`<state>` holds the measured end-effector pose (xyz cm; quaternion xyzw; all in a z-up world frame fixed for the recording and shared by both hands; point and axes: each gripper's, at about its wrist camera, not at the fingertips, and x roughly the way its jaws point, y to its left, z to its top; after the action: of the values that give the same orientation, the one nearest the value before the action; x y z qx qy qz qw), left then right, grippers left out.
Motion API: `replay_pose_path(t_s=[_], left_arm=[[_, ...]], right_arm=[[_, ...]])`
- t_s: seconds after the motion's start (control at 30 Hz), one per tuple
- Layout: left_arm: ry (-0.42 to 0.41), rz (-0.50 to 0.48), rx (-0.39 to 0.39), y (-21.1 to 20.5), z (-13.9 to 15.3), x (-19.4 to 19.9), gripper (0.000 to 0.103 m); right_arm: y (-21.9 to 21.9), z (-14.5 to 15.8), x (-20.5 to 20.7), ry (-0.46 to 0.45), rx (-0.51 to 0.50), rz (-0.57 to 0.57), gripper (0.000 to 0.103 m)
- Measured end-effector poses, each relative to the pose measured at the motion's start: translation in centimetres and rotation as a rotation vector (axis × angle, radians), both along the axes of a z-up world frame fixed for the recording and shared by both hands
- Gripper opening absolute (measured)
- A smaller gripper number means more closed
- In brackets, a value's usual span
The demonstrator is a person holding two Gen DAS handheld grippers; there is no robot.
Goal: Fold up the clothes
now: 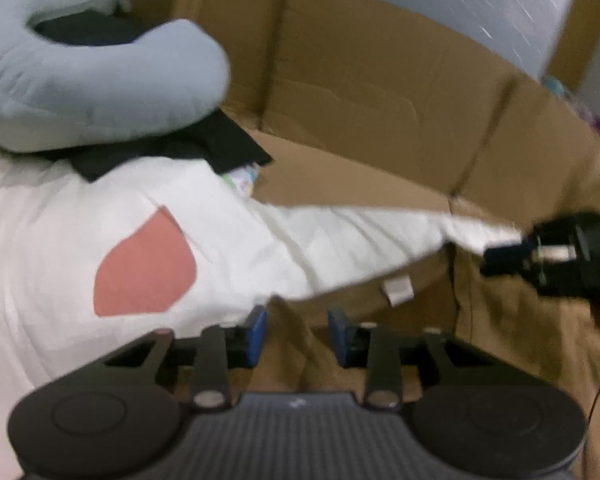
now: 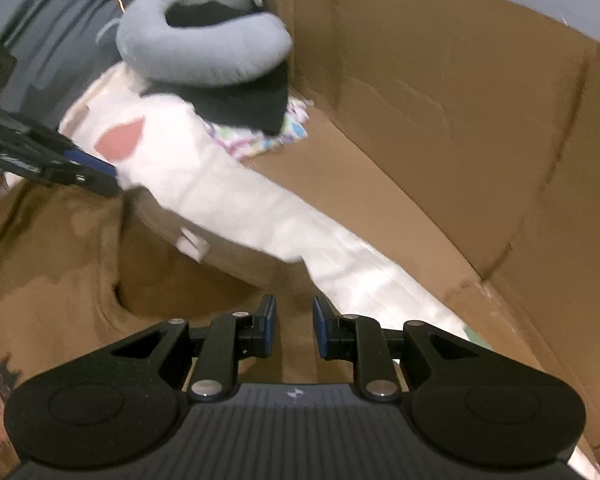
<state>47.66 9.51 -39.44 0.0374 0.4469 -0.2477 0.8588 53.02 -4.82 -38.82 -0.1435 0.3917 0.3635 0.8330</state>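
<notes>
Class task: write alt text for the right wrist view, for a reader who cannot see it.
The right gripper, jaws apart and empty, hovers over a brown garment beside a white cloth inside a cardboard box. A grey neck pillow rests on dark fabric behind; the left gripper enters from the left.

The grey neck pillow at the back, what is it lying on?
The grey neck pillow rests on a folded black cloth, which lies over the white garment and a patterned cloth. What else the pillow covers stays hidden.
</notes>
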Motion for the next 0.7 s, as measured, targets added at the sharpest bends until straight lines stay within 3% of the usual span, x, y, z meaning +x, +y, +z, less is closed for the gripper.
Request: replay_pose_path(t_s=[0.17, 0.37, 0.57, 0.7], left_arm=[[0.027, -0.071, 0.082, -0.4, -2.0, -1.1, 0.017], [0.004, -0.044, 0.086, -0.3, -3.0, -1.2, 0.018], [-0.004, 0.019, 0.145, -1.8, -3.8, 0.6, 0.018], [-0.003, 0.051, 0.167, -2.1, -3.2, 0.6, 0.02]], right_arm=[[-0.6, -2.0, 0.6, 0.015, -0.059, -0.036, 0.023], [-0.2, -2.9, 1.1, 0.0, -0.098, -0.079, 0.022], [0.5, -2.8, 1.7, -0.001, -0.13, -0.12, 0.022], [-0.2, -1.0, 1.8, 0.05, -0.078, -0.165, 0.025]])
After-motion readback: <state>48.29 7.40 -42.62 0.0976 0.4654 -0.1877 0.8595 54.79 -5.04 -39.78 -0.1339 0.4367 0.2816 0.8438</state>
